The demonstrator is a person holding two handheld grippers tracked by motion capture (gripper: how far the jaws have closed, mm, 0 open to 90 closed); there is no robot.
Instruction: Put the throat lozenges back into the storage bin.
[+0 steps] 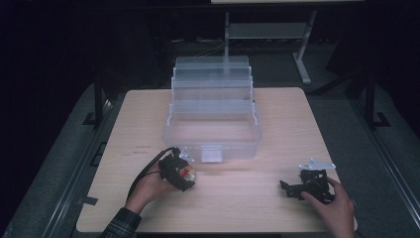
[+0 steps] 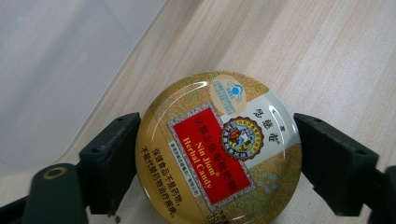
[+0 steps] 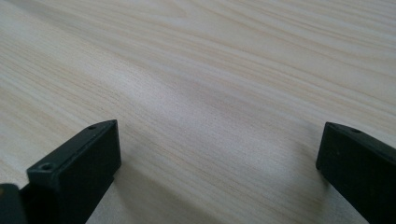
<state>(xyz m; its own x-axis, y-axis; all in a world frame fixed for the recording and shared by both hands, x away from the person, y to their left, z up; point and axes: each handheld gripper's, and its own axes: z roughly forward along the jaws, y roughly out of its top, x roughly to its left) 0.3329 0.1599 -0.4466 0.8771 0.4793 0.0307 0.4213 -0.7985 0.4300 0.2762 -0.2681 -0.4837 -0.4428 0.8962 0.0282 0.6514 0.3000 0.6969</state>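
Note:
A round gold candy tin (image 2: pixel 217 149) with a red label sits between the two black jaws of my left gripper (image 2: pixel 217 161), which press on its left and right rims. From above, that tin (image 1: pixel 187 172) shows as a red and gold spot in the left gripper (image 1: pixel 179 172), just in front of the clear plastic box (image 1: pixel 213 116). Over at the right front of the table, my right gripper (image 1: pixel 302 187) rests low on the wood. Its jaws stand wide apart in the right gripper view (image 3: pixel 219 154), with bare wood between them.
The clear tiered plastic box stands open at the table's middle back, its front latch (image 1: pixel 212 153) toward me; its wall (image 2: pixel 51 70) is close on the left of the tin. A white table frame (image 1: pixel 267 34) stands beyond on the dark floor.

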